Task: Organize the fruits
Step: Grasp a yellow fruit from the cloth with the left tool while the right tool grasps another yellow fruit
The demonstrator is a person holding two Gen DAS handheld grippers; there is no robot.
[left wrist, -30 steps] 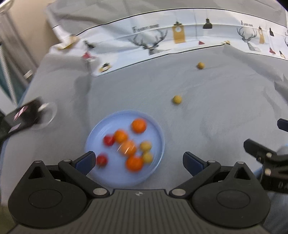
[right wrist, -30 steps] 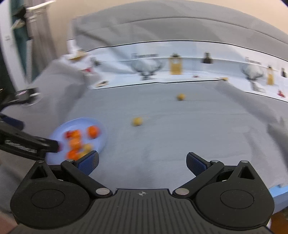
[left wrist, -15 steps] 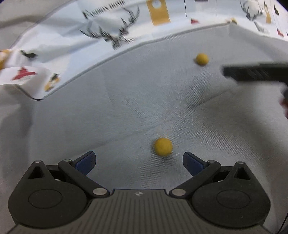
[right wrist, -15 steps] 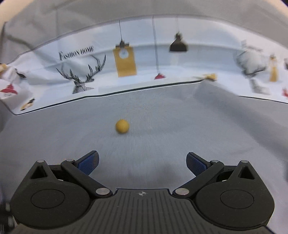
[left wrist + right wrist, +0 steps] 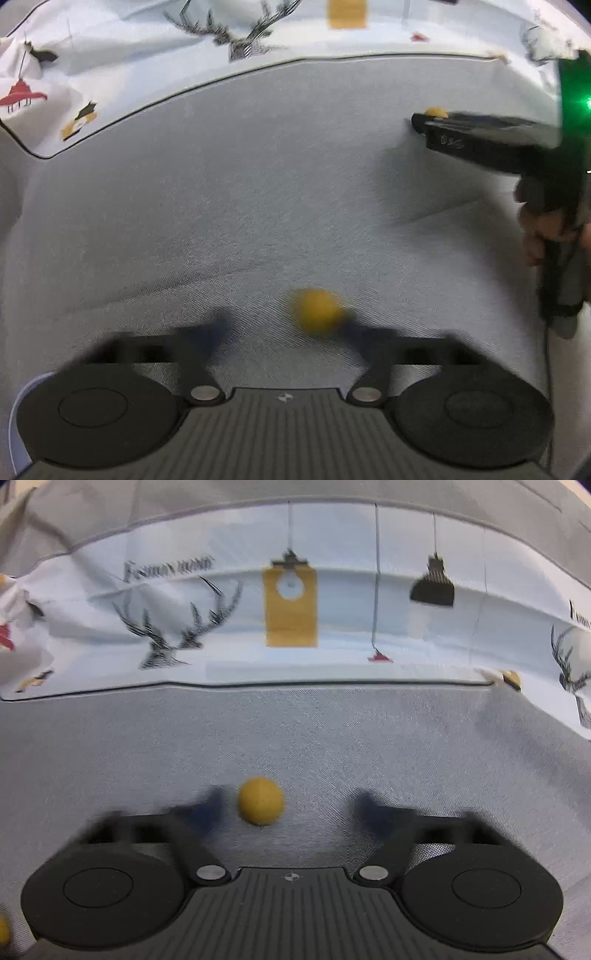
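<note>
A small yellow fruit is seen lying on the grey cloth, framed between the spread, blurred jaws of the left gripper, close against its right finger. A second yellow fruit is shown between the parted jaws of the right gripper, just beside its left finger, near the cloth's printed deer border. Neither fruit is grasped. A plate rim is glimpsed at the lower left of the left wrist view.

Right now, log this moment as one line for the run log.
left gripper: open, yellow fruit at its right finger | right gripper: open, second yellow fruit near its left finger | both on grey cloth | neither gripped
</note>
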